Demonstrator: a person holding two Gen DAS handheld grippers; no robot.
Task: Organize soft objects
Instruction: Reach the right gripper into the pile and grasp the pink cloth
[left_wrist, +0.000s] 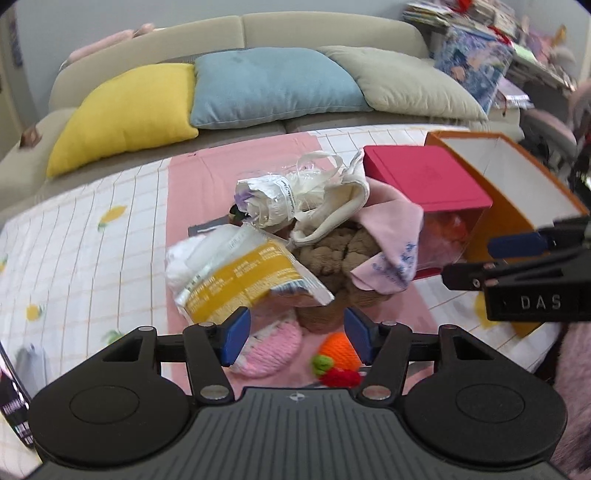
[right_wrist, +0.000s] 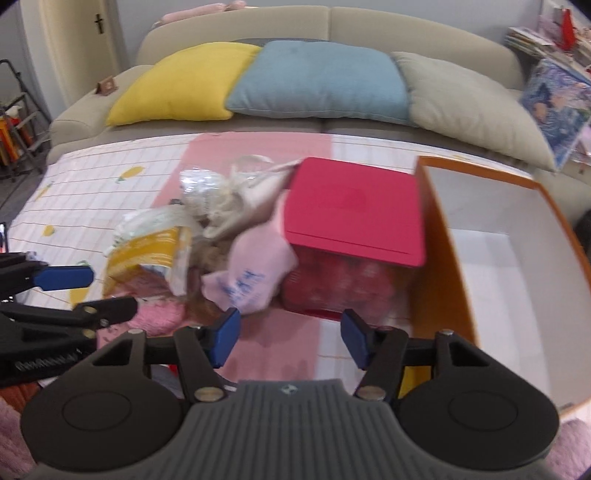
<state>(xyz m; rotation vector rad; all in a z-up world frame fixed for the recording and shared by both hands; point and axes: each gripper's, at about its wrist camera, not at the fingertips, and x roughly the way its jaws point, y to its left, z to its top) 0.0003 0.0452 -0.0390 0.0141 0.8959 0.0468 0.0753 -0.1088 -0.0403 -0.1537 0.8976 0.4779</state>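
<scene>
A: What was to be grasped first? The left hand-held gripper (left_wrist: 297, 338) was seen partly open with nothing pressed between its pads — the pink knitted piece (left_wrist: 269, 349) and the orange knitted carrot (left_wrist: 340, 350) lay just beyond its fingertips on the tabletop (left_wrist: 92, 229), and the brown knitted bundle (left_wrist: 332, 258) sat a little further in.

B: A low, flat piece like the pink one was judged best taken by its raised edge, with the pads brought down on either side before any squeeze. The yellow packet (left_wrist: 240, 280) overhung that spot, so a steep approach was thought safer than a sweep from the side.

A: And the right hand-held gripper (right_wrist: 290, 339)?

B: It too was held partly open and empty, over bare cloth in front of the pink cloth (right_wrist: 255, 266) and the red-lidded box (right_wrist: 351, 210). The pink cloth was draped against the box and could be pinched at a loose fold.

A: Where was room left?

B: The orange box (right_wrist: 436, 236) stood open just right of the red-lidded one, its white inside bare — a likely destination, though its near wall had to be cleared from above. The two tools were close together, so crossing paths was a risk. Open tabletop lay to the left of the pile.
</scene>
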